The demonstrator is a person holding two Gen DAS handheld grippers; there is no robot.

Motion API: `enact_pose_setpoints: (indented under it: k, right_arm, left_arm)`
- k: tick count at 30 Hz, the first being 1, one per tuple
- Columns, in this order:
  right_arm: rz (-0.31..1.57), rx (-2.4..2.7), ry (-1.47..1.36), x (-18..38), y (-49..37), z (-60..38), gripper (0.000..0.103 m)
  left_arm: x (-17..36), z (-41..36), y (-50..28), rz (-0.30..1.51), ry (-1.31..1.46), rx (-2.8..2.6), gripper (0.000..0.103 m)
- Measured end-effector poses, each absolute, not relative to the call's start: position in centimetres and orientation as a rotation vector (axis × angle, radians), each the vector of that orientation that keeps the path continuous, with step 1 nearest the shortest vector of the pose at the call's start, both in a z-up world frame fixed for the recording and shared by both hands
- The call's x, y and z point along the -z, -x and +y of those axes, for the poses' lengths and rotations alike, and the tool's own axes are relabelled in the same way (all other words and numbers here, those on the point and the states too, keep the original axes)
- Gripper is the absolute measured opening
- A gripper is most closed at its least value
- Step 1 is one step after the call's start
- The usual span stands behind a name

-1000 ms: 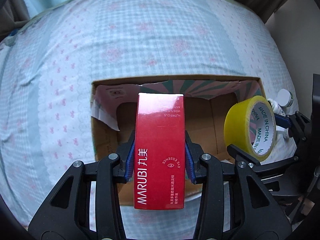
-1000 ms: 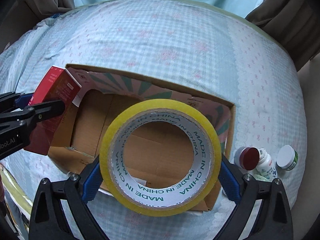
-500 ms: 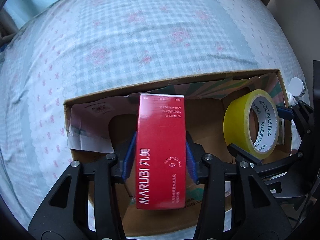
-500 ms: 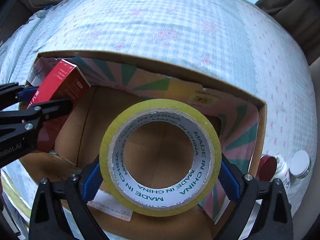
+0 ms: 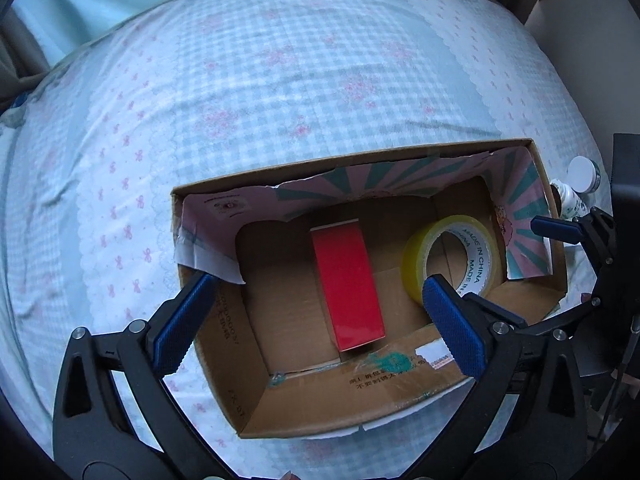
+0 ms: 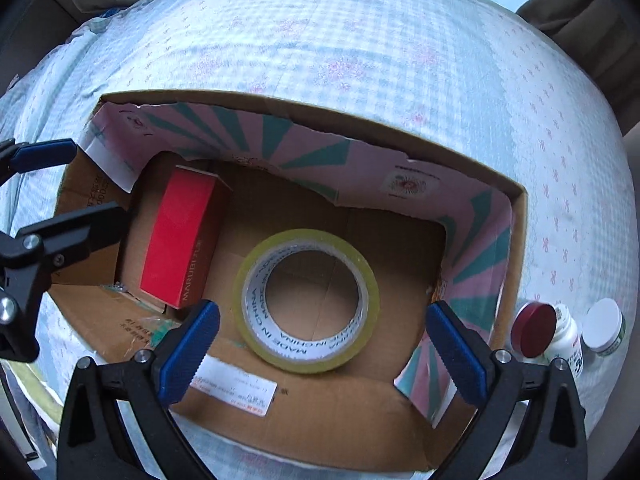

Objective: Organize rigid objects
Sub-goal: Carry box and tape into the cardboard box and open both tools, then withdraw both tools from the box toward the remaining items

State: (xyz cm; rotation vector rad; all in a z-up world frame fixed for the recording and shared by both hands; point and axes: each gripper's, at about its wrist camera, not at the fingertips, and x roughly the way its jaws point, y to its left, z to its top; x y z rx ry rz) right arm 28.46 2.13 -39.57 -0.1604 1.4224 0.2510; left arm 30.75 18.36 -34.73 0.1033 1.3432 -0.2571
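Grippers: left gripper (image 5: 316,316) and right gripper (image 6: 322,352) both spread wide, nothing held | cardboard box (image 6: 320,432): withdrawal is best made straight up, walls left unbrushed | red carton (image 5: 347,286) lying flat inside | tape roll (image 6: 306,300) on floor beside it | small bottles (image 6: 560,332) outside, probably fetched next.

A red MARUBI carton (image 6: 182,240) lay flat on the floor of the open cardboard box (image 6: 328,420), toward its left side. Just beside it, to its right, a yellow roll of packing tape (image 6: 306,302) rested inside the same box, tilted
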Motion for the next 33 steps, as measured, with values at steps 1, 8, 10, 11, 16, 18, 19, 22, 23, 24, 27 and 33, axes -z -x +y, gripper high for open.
enact_pose_setpoints:
  k: [1,8,10,11,16,18,19,22,23,24,27,33]
  right_arm:
    - [1.418,-0.245,0.155,39.2,-28.2,2.1,0.103]
    - [1.373,-0.245,0.179,35.7,-25.6,1.8,0.103]
    - [1.36,-0.245,0.193,34.3,-24.7,2.0,0.103]
    - [1.348,-0.244,0.197,33.4,-24.1,2.0,0.103]
    - [1.3,-0.222,0.184,29.1,-21.3,1.6,0.103]
    - [1.284,-0.209,0.162,27.2,-20.1,1.2,0.103]
    - [1.277,-0.199,0.147,26.3,-19.3,0.8,0.103]
    - [1.264,-0.167,0.103,24.0,-17.5,-0.2,0.103]
    - [1.26,-0.152,0.088,23.3,-16.7,-1.1,0.103]
    - [1.258,-0.139,0.071,22.7,-16.2,-1.8,0.103]
    - [1.234,-0.079,0.009,20.6,-14.0,-4.3,0.103]
    - [1.178,0.038,-0.057,17.1,-10.1,-10.7,0.103]
  left_arm:
    - [34.5,18.4,-30.5,1.337,-0.099,0.253,0.103]
    - [30.6,19.2,-27.9,1.286,-0.086,0.226,0.103]
    - [29.0,19.3,-26.8,1.265,-0.077,0.221,0.103]
    - [28.2,19.3,-26.2,1.254,-0.074,0.218,0.103]
    - [23.9,19.2,-22.8,1.186,-0.066,0.208,0.103]
    - [22.2,19.0,-21.1,1.155,-0.063,0.208,0.103]
    - [21.3,18.8,-20.4,1.138,-0.065,0.209,0.103]
    - [19.0,18.0,-18.3,1.084,-0.078,0.201,0.103]
    - [18.2,17.5,-17.7,1.069,-0.079,0.207,0.103]
    - [17.6,17.1,-17.1,1.059,-0.08,0.215,0.103]
    - [15.9,15.3,-15.4,1.034,-0.074,0.24,0.103]
    - [13.3,10.2,-13.0,0.982,-0.045,0.273,0.103]
